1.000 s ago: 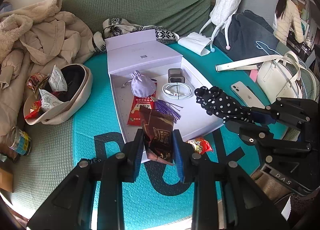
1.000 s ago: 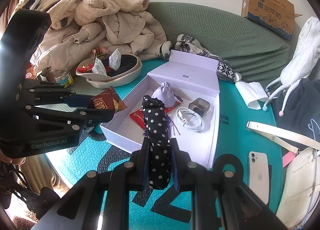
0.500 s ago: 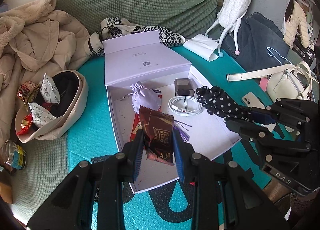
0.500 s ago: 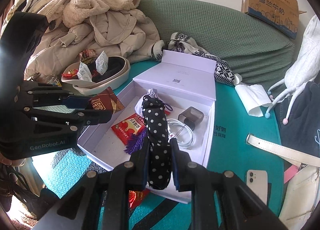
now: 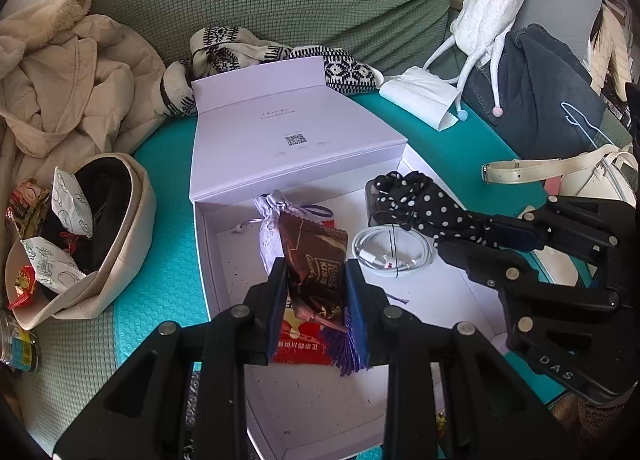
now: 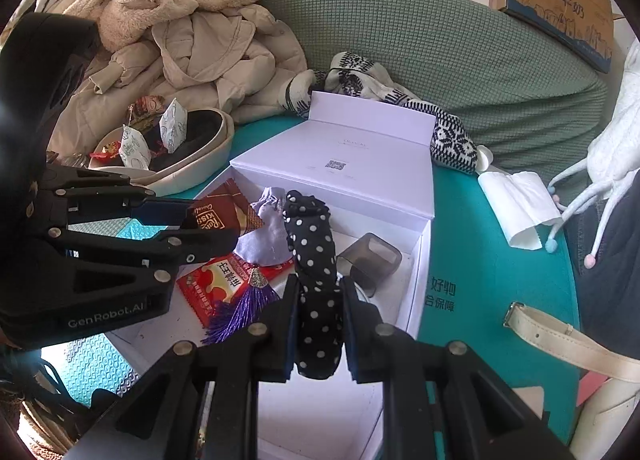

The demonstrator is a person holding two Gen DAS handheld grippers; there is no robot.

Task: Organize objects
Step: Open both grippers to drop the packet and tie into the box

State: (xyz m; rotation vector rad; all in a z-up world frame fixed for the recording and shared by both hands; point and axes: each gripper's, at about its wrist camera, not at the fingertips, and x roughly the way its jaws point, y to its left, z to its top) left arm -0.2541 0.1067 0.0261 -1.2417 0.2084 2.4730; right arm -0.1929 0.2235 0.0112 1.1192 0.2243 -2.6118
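Both grippers hung over the open white box (image 5: 236,252) that sat on the teal mat (image 5: 160,284). The left gripper (image 5: 316,300) was clamped on a brown chocolate wrapper (image 5: 316,256), its 2 pads pressing the packet from either side above the box's near half. The right gripper (image 6: 320,320) was closed tight on a black hair band with white polka dots (image 6: 314,260), which stood up between its fingers and reached out over the box's interior.

Inside the box lay a lilac drawstring pouch (image 6: 268,232), a red snack packet (image 6: 216,284), a purple tassel (image 6: 236,312), a coiled white cable (image 5: 392,254) and a small grey charger block (image 6: 370,264). The lid (image 5: 288,140) leaned back, propped open at the far side. To the left, a beige bowl-shaped pouch (image 5: 132,228) held more wrapped sweets.
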